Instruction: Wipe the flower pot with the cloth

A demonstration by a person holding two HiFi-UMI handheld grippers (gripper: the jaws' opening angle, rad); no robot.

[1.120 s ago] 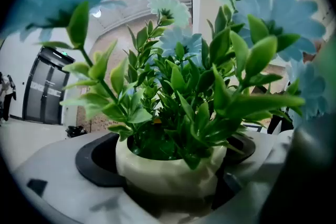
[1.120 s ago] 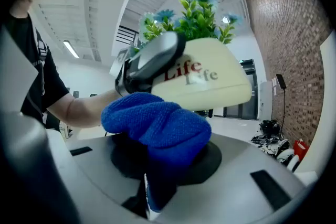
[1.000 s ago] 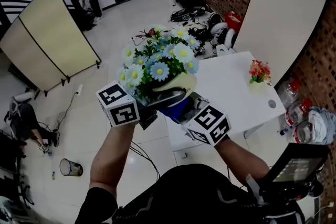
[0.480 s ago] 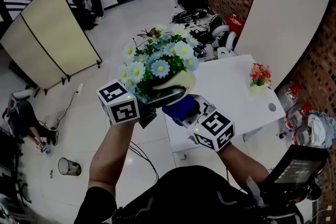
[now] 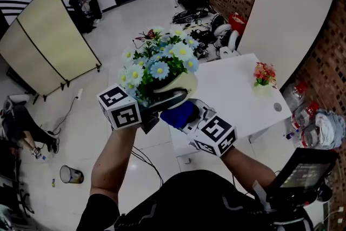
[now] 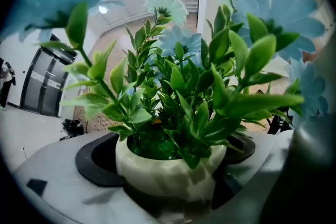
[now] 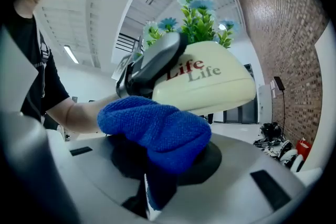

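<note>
Cream glazed ceramic is seen at the centre of the head view: a rounded flower pot point(image 5: 183, 84) filled with blue and white artificial daisies point(image 5: 160, 68) is held up in the air, tilted, clamped by the left gripper point(image 5: 160, 101). A bunched blue microfibre cloth point(image 5: 176, 114) is gripped by the right gripper point(image 5: 189, 119) and is pressed against the pot's lower side. Below, a white rectangular table point(image 5: 232, 100) is seen, with a small pot of red flowers point(image 5: 264, 73) near its far right edge.

In the left gripper view, both jaws are closed on the pot's body, and green leaves point(image 6: 199, 86) are spread above its rim.

In the right gripper view, the cloth is pinched between the jaws, and its rounded top is touching the pot, on which red and grey "Life" lettering is read. A dark pad of the left gripper is laid on the pot's side.
</note>
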